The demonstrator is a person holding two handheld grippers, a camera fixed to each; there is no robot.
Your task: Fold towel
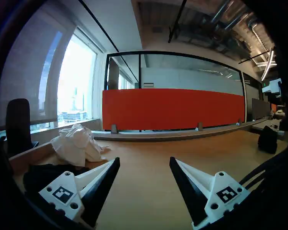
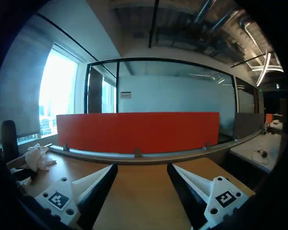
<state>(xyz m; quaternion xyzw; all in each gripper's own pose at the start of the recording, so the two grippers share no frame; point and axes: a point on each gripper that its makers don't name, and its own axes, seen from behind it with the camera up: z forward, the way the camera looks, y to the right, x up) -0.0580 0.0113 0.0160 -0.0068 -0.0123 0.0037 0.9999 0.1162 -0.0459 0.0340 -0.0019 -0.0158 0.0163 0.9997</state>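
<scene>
Nearest to us in the left gripper view, the left gripper [image 1: 144, 158] stands open. Its two fingers are spread wide over the wooden desk [image 1: 205, 147] with nothing between them. Beside its left finger lies a dark heap [image 1: 40, 176] that we cannot make out. Just behind it sits the white towel [image 1: 76, 143], crumpled in a pile near the desk's left end and apart from the gripper. A black object [image 1: 267, 140] stands at the desk's right side. Farther back, an orange panel [image 1: 172, 109] runs along the far edge, with a black chair [image 1: 18, 124] and a bright window [image 1: 75, 90] off to the left.

In the right gripper view, the right gripper [image 2: 141, 165] is likewise spread open and holds nothing, with bare wood beneath it. We see the towel well to its left, bunched up at the desk's edge. Beyond the orange panel rises a glass wall [image 2: 174, 94], and a white table [image 2: 259, 147] stands to the right.
</scene>
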